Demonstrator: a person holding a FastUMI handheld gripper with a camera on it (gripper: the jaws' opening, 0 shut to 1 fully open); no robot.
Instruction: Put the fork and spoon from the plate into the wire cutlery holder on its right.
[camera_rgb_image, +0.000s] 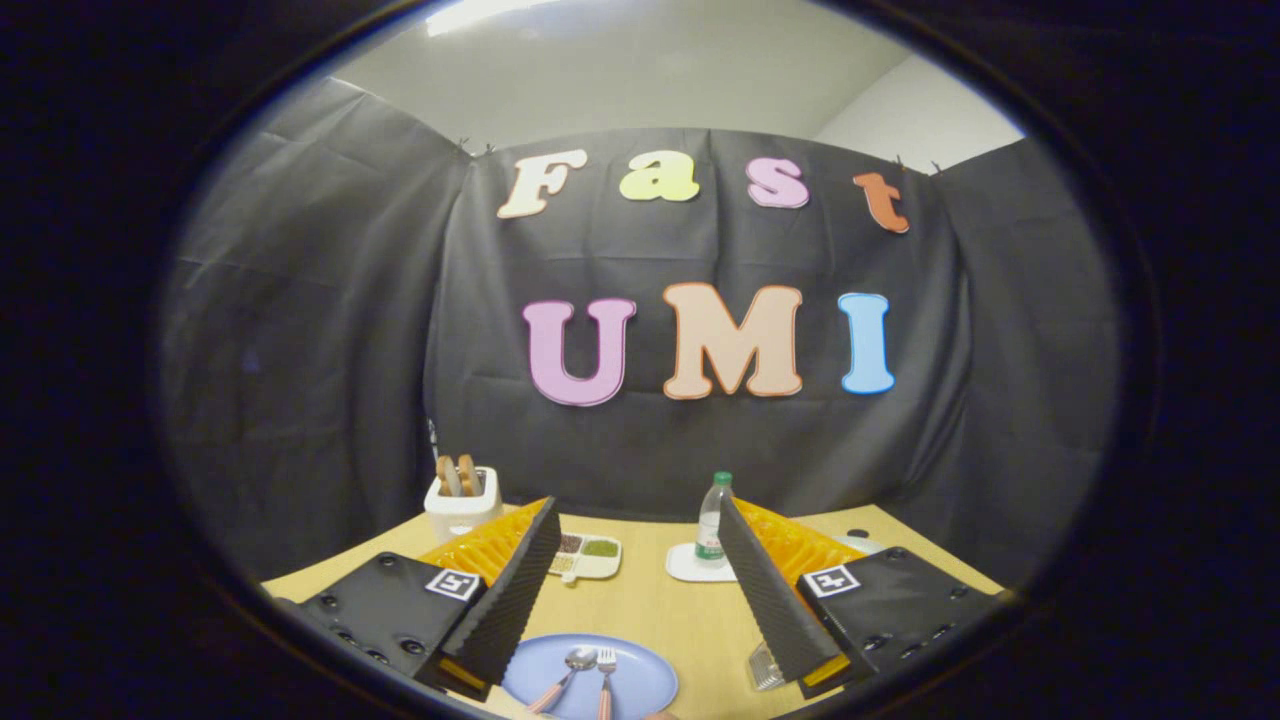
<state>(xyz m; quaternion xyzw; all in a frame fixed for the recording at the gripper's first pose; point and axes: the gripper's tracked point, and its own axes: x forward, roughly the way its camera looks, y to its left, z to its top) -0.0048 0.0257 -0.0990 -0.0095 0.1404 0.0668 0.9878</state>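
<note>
Gripper view: gripper (640, 640) spread wide above plate (640, 690); spoon (572, 668), fork (606, 672) on plate

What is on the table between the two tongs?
The blue plate lies between the open tongs in the gripper view, with the spoon and fork side by side on it.

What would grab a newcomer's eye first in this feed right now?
Probably the blue plate low between the open jaws of the gripper, with the spoon and fork lying on it side by side, untouched. Next, the wire cutlery holder peeking out beside the right finger. Farther back on the wooden table stand a water bottle and a white toaster holding bread.
</note>
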